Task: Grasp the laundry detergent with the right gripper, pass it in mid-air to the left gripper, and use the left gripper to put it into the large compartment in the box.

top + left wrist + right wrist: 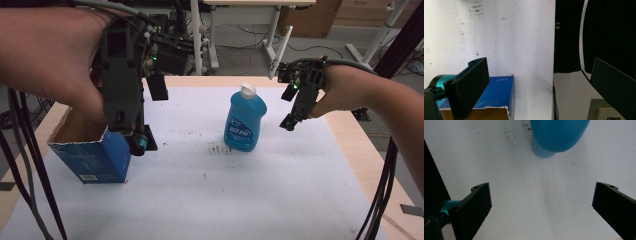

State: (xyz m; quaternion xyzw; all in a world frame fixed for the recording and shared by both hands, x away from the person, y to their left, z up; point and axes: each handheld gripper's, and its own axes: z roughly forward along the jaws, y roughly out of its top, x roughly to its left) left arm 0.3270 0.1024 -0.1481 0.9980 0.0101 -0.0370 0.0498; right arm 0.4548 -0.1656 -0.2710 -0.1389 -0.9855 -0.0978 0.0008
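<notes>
The right gripper [541, 212] is hanging released, the blue bottle [557, 136] standing just ahead of its spread fingers. It should be centring on the body before clenching. The left gripper [536, 87] is hovering released above the open blue box [496, 96].

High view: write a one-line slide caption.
Open right gripper beside an upright blue bottle; open left gripper above a torn-open blue box.

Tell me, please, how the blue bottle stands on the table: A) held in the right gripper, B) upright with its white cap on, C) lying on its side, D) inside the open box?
B: the bottle stands upright on the white table with its cap on, apart from the box and the open right gripper.
</notes>
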